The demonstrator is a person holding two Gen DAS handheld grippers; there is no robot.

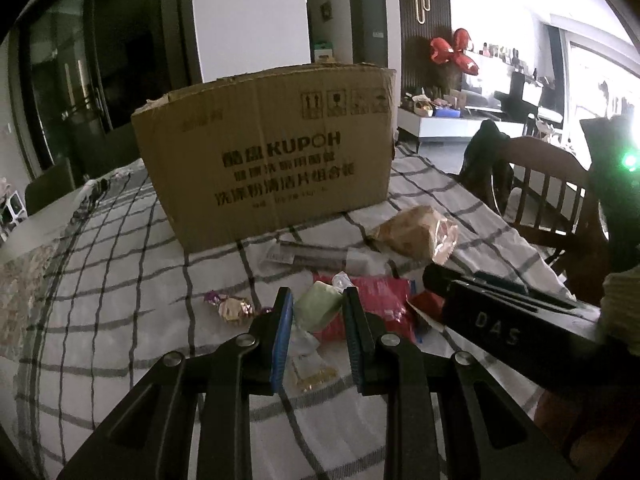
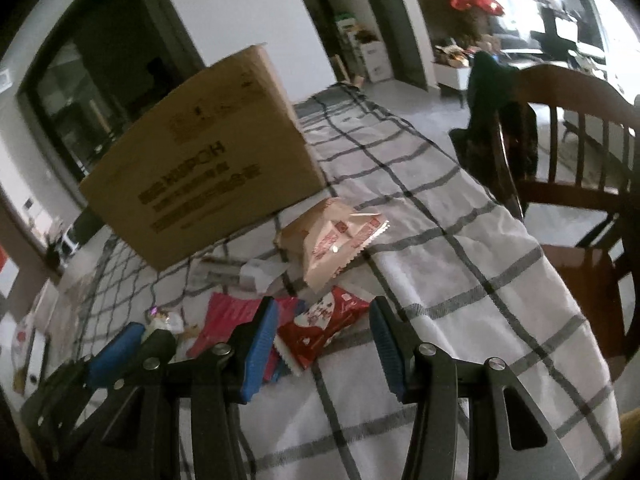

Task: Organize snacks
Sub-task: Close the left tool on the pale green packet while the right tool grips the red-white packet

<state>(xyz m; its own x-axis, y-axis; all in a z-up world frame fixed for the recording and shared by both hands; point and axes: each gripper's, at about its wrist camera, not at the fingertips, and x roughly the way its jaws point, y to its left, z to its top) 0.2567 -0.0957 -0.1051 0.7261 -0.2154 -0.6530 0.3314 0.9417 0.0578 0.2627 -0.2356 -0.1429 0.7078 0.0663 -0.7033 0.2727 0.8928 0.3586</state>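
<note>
A brown cardboard box marked KUPOH stands on the checked tablecloth; it also shows in the right wrist view. My left gripper is shut on a pale green snack packet, just above a red packet. My right gripper is open and empty, its fingers either side of a red and white snack packet on the cloth. A tan and red snack bag lies behind it, also in the left wrist view.
A wrapped candy lies left of the left gripper. White wrappers lie before the box. A wooden chair with dark clothing on it stands at the table's right edge. The right gripper's body crosses the left wrist view.
</note>
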